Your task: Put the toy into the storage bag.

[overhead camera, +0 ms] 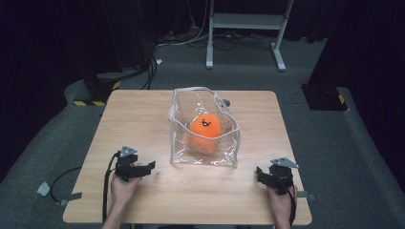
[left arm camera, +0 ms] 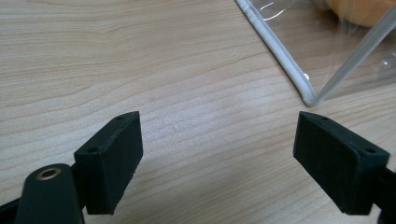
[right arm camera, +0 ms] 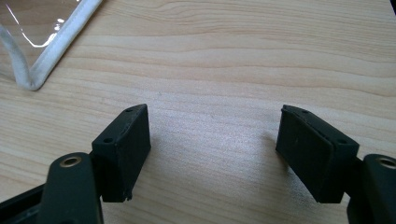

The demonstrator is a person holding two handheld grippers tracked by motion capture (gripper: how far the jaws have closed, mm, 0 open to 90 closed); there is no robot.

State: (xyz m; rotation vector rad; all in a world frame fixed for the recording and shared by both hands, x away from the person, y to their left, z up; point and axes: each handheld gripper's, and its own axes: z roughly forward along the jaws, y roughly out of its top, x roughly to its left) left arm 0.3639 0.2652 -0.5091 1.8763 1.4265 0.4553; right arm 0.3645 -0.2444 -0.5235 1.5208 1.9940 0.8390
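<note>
Claws are held wide apart and empty, the left claw (overhead camera: 143, 168) and right claw (overhead camera: 261, 174) rested on the table (overhead camera: 143, 119) near corners. An orange plush (overhead camera: 205, 128) is seen inside the clear bag (overhead camera: 179, 143), mid-table. Nothing is gripped yet; a reach toward the bag is probably called for.

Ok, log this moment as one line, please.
left gripper: open, empty | right gripper: open, empty | orange smiley plush ball: inside clear plastic bag | bag: standing mid-table, untouched
</note>
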